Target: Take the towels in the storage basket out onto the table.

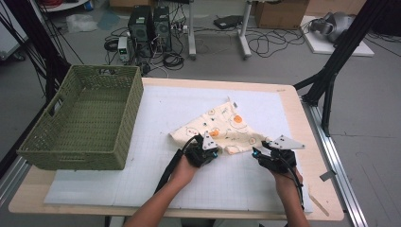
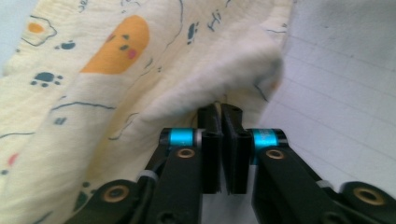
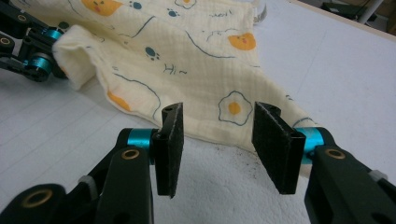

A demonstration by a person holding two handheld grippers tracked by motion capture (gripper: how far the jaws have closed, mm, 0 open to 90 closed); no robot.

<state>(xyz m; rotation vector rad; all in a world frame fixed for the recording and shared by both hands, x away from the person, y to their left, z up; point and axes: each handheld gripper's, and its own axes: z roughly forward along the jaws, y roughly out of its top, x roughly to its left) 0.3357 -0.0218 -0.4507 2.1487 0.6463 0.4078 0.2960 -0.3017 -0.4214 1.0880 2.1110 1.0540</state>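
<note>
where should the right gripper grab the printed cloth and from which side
Take the cloth at its near hem beside the fried-egg print, coming in low from the person's side. That edge lies flat between the right gripper's open jaws; the left gripper already pinches the other corner.

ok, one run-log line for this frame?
left gripper: shut on cloth edge | right gripper: open at cloth's near edge, not gripping | basket: left on table, no cloth inside
</note>
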